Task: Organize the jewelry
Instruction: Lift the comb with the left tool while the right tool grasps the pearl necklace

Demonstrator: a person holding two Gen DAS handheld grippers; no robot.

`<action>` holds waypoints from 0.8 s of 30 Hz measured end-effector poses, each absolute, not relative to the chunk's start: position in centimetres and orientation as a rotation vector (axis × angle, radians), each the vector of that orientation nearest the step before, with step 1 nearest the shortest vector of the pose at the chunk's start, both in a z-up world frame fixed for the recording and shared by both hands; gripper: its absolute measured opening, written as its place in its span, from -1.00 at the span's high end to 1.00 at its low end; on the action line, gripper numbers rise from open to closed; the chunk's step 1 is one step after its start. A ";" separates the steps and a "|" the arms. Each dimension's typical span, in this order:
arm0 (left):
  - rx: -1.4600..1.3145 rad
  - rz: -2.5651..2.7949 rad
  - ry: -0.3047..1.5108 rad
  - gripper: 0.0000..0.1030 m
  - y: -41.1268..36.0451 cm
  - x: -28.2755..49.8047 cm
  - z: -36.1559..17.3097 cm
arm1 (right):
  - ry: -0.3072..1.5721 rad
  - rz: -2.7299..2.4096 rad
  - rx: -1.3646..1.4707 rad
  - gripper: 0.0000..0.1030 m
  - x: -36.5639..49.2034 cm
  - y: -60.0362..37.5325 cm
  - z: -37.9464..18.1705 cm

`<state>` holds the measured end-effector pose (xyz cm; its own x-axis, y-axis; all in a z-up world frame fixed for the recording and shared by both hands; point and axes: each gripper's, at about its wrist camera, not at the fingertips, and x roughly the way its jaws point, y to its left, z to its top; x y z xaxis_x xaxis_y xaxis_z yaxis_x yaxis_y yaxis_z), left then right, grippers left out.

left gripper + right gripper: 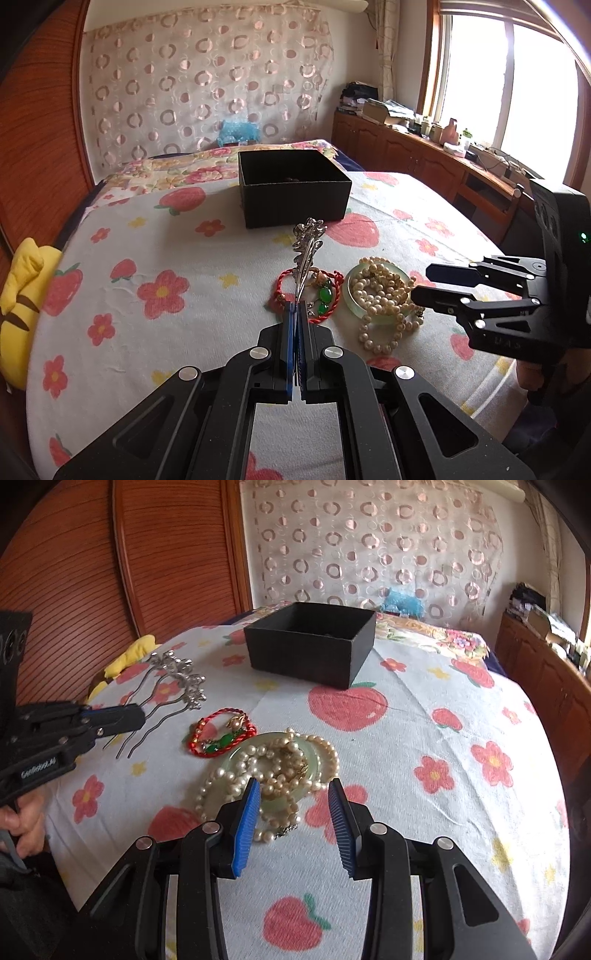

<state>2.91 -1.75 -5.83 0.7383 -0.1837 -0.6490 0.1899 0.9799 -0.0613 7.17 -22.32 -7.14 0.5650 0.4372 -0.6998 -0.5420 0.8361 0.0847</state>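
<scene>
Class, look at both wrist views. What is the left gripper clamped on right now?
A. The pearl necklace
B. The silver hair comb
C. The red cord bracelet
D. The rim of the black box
B: the left gripper is shut on the prongs of the silver hair comb, while the pearl necklace, red cord bracelet and black box lie untouched on the bedspread.

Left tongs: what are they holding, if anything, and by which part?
The left tongs are shut on the silver hair comb, gripping it by its thin metal prongs; the ornate head sticks out beyond the tips.
</scene>
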 end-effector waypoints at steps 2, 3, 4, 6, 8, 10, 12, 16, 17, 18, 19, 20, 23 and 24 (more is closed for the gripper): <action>0.010 -0.206 0.712 0.98 -1.8 2.9 -5.8 | 0.808 0.588 -0.125 0.21 7.4 -22.4 -7.5; 0.010 -0.207 0.712 0.98 -1.7 2.9 -5.8 | 0.818 0.601 -0.106 0.21 7.5 -22.5 -7.6; 0.010 -0.208 0.712 0.98 -1.8 2.9 -5.8 | 0.826 0.611 -0.094 0.21 7.6 -22.5 -7.6; 0.010 -0.209 0.713 0.98 -1.8 2.8 -5.9 | 0.847 0.636 -0.072 0.21 7.8 -22.5 -7.7; 0.010 -0.210 0.713 0.98 -1.8 2.7 -6.0 | 0.864 0.654 -0.062 0.22 7.8 -22.4 -7.8; 0.010 -0.209 0.712 0.98 -1.8 2.7 -6.0 | 0.878 0.672 -0.056 0.35 7.7 -22.2 -7.8; 0.010 -0.208 0.711 0.98 -1.9 2.7 -6.0 | 0.889 0.675 -0.067 0.53 7.6 -22.0 -7.9; 0.007 -0.208 0.710 0.98 -2.0 2.6 -6.1 | 0.888 0.670 -0.070 0.89 6.9 -22.5 -7.8; 0.007 -0.208 0.710 0.98 -2.2 2.5 -6.1 | 0.890 0.673 -0.069 0.89 6.8 -22.6 -7.7; 0.007 -0.209 0.710 0.98 -2.1 2.5 -6.1 | 0.890 0.674 -0.073 0.90 6.8 -22.7 -7.7; 0.008 -0.210 0.710 0.98 -2.0 2.6 -6.1 | 0.887 0.673 -0.079 0.90 6.7 -22.7 -7.7; 0.009 -0.210 0.709 0.98 -2.1 2.5 -6.1 | 0.884 0.670 -0.084 0.90 6.7 -22.8 -7.6; 0.008 -0.210 0.709 0.98 -2.1 2.5 -6.0 | 0.857 0.663 -0.081 0.90 6.7 -23.0 -6.8; 0.008 -0.209 0.708 0.98 -2.2 2.5 -6.0 | 0.844 0.665 -0.080 0.90 6.5 -23.1 -6.4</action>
<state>2.49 -2.15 -6.02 0.7399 -0.1882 -0.6459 0.1935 0.9790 -0.0637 6.53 -23.09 -6.39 0.4767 0.5127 -0.7141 -0.5741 0.7967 0.1888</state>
